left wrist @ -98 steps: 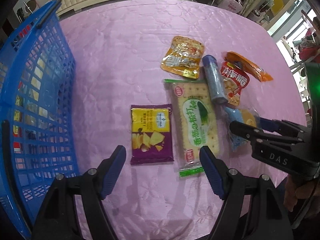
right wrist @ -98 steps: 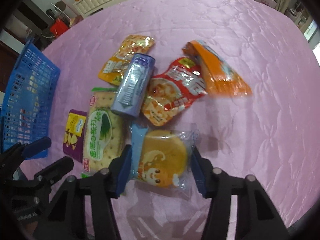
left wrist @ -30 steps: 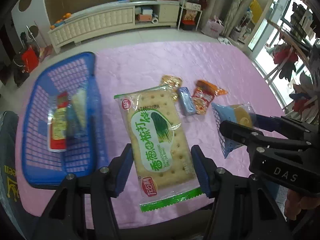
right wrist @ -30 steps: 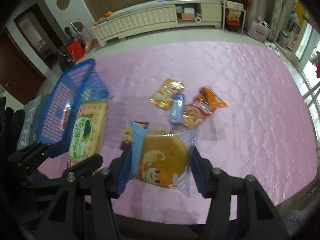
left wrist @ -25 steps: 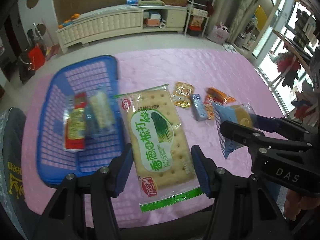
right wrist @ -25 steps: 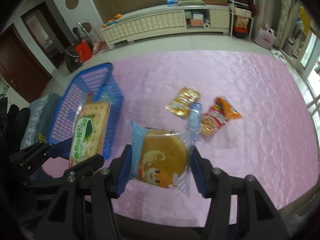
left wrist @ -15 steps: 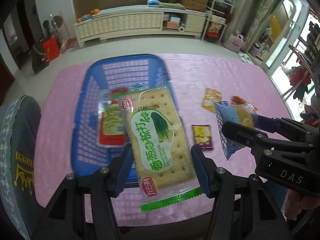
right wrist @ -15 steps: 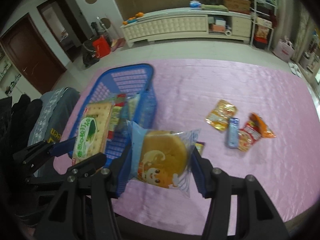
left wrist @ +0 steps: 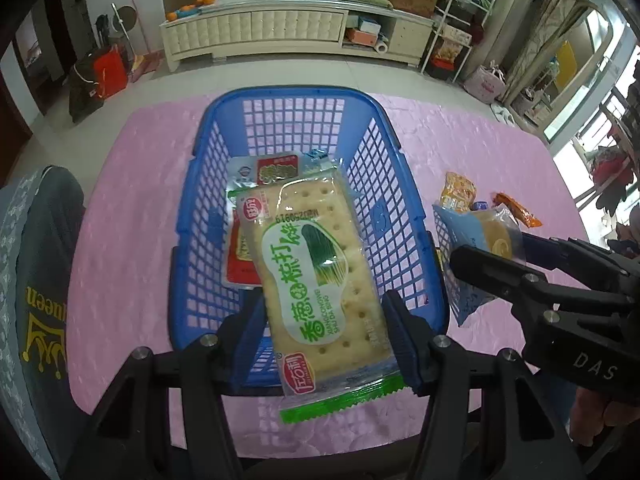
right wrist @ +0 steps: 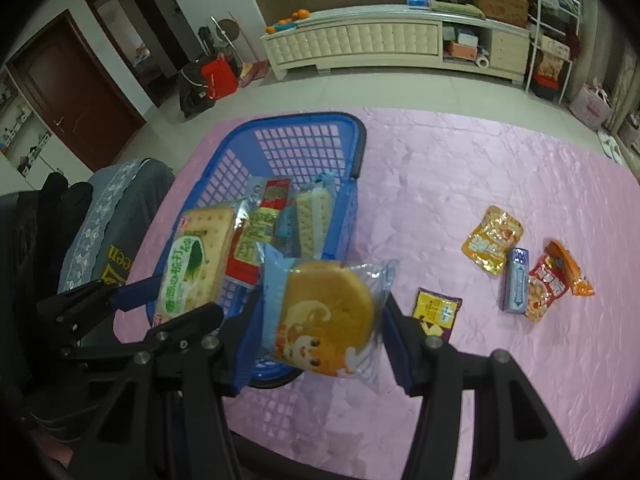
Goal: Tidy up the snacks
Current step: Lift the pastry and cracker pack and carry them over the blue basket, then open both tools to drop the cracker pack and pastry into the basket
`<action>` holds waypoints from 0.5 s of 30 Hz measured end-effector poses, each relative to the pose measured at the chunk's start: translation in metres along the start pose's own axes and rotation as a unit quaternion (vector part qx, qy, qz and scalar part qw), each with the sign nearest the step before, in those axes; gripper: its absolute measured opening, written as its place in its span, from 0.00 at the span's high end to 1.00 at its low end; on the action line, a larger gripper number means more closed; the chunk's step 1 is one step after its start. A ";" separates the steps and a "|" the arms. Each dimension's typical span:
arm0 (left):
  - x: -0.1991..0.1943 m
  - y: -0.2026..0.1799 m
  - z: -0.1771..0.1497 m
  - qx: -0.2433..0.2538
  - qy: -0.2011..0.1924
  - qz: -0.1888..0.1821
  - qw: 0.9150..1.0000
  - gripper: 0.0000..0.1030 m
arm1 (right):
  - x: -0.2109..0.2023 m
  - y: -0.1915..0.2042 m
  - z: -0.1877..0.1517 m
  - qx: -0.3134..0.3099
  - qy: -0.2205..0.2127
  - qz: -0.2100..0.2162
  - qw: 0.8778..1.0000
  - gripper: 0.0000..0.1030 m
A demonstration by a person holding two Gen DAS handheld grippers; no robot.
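My left gripper [left wrist: 324,332] is shut on a green-and-white cracker pack [left wrist: 316,264] and holds it above the blue basket [left wrist: 404,184]. The basket holds a red-labelled pack [left wrist: 278,168] and a wafer pack [right wrist: 314,216]. My right gripper [right wrist: 320,336] is shut on a blue-wrapped round cake [right wrist: 324,316], held above the basket's near right corner [right wrist: 348,200]. The cake also shows in the left wrist view [left wrist: 476,248]. On the pink tablecloth [right wrist: 460,180] lie a purple chip bag [right wrist: 436,312], a yellow pouch [right wrist: 494,238], a blue tube [right wrist: 517,280], a red pouch [right wrist: 546,292] and an orange pouch [right wrist: 570,268].
A grey cushioned chair [left wrist: 32,264] stands at the table's left edge. A white cabinet [left wrist: 280,28] runs along the far wall beyond the table. A dark door [right wrist: 76,92] is at the far left.
Both grippers closed on their snacks, lifted them and carried them left from the snack pile to over the basket. The basket now lies straight ahead of the left gripper.
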State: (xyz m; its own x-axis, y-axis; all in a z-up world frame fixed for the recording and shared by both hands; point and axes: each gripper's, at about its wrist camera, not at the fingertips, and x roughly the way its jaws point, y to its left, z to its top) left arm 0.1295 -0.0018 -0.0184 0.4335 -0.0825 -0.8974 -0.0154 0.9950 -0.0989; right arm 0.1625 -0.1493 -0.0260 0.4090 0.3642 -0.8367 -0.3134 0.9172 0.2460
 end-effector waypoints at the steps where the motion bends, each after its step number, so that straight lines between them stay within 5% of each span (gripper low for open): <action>1: 0.002 -0.003 0.000 0.004 0.001 -0.001 1.000 0.46 | 0.001 -0.002 0.000 0.001 0.003 -0.003 1.000 0.42; 6: 0.012 -0.016 0.001 0.010 0.014 -0.014 1.000 0.45 | 0.001 -0.018 -0.001 0.016 0.007 -0.008 1.000 0.42; 11: 0.009 -0.024 0.001 0.032 0.008 0.006 0.999 0.28 | -0.005 -0.023 0.000 0.020 0.003 -0.011 1.000 0.42; 15: -0.002 -0.017 0.003 0.025 -0.001 0.005 1.000 0.28 | -0.008 -0.022 0.004 0.023 0.000 -0.007 1.000 0.42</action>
State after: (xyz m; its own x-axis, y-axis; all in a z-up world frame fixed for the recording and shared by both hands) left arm 0.1315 -0.0187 -0.0133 0.4348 -0.0727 -0.8976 0.0254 0.9973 -0.0685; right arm 0.1694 -0.1716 -0.0224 0.4136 0.3521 -0.8396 -0.2675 0.9285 0.2576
